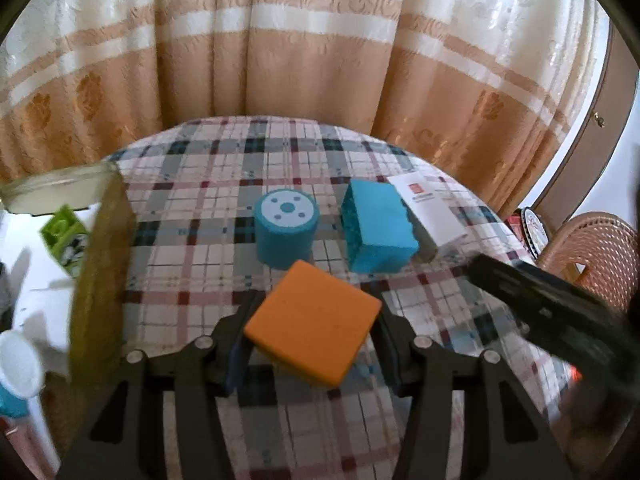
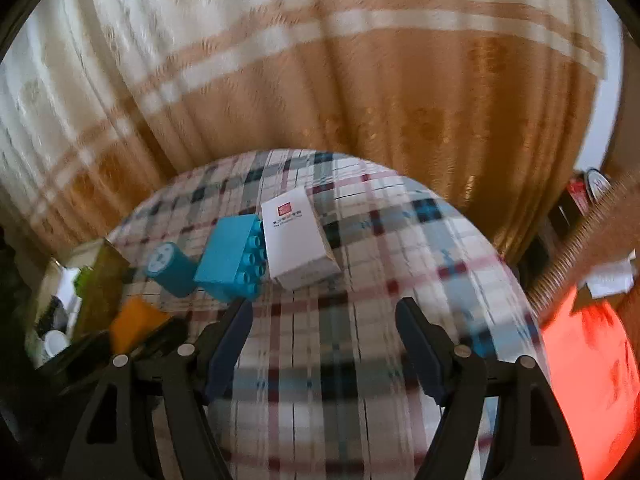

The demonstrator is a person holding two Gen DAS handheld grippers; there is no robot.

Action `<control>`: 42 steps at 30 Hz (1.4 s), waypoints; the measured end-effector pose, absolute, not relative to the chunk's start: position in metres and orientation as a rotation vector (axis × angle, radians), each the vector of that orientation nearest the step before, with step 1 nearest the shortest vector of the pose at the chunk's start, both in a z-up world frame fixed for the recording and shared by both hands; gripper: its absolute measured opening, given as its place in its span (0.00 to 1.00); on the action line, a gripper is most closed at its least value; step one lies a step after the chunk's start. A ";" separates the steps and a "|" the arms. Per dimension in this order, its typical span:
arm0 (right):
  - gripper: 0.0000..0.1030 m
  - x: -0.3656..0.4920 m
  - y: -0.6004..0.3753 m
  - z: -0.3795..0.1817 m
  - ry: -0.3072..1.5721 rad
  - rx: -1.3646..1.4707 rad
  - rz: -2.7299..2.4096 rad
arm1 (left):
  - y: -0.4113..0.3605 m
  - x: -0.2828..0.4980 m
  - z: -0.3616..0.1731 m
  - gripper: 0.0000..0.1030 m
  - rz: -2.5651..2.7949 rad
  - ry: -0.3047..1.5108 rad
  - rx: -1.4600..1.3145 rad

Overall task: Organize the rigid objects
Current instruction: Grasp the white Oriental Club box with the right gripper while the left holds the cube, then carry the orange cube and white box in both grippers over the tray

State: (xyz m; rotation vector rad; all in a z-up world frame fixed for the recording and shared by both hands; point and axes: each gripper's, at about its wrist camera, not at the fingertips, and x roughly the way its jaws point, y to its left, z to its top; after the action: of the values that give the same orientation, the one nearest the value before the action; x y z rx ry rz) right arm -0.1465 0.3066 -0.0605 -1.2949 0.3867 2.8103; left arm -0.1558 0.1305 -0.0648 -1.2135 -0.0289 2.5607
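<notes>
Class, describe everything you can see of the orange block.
The orange block is a flat square slab, plain matte orange with rounded edges, like plastic or foam. It sits tilted, one corner toward the camera, between the left gripper fingers, which press its sides above the checked tablecloth. Nothing else touches it.

**Grippers: L clamped on block, R wide open**

L gripper (image 1: 312, 344): pointing steeply down, jaws drawn in on the orange block (image 1: 312, 322), one pad against each side of it; block sits tilted between the fingers (image 1: 236, 344). No hand visible in the L wrist view.

R gripper (image 2: 324, 344): also angled down, jaws well apart w/ nothing between them. Its view is motion-blurred. Its dark body shows at the right edge of the L wrist view, near the L gripper.
</notes>
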 end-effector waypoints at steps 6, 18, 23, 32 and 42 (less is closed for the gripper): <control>0.74 -0.181 0.302 -0.074 0.315 -1.375 2.781 | 0.121 -0.134 -0.048 0.51 2.583 0.009 -1.157; 0.45 -0.212 0.289 -0.079 0.176 -1.379 2.791 | 0.114 -0.125 -0.044 0.51 2.580 0.012 -1.173; 0.44 -0.198 0.305 -0.074 0.352 -1.392 2.785 | 0.116 -0.116 -0.043 0.51 2.572 0.026 -1.169; 0.44 -0.137 0.281 -0.047 0.472 -1.300 2.867 | 0.101 -0.091 -0.032 0.51 2.583 0.011 -1.142; 0.44 -0.108 0.223 -0.026 0.528 -1.286 2.964 | 0.049 -0.078 -0.007 0.51 2.664 -0.026 -1.093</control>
State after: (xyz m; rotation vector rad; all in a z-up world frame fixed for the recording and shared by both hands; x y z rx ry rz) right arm -0.1078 0.2231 -0.0255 -1.2862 0.5276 2.9639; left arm -0.0779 0.0486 -0.0074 -1.0930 -0.0256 2.6637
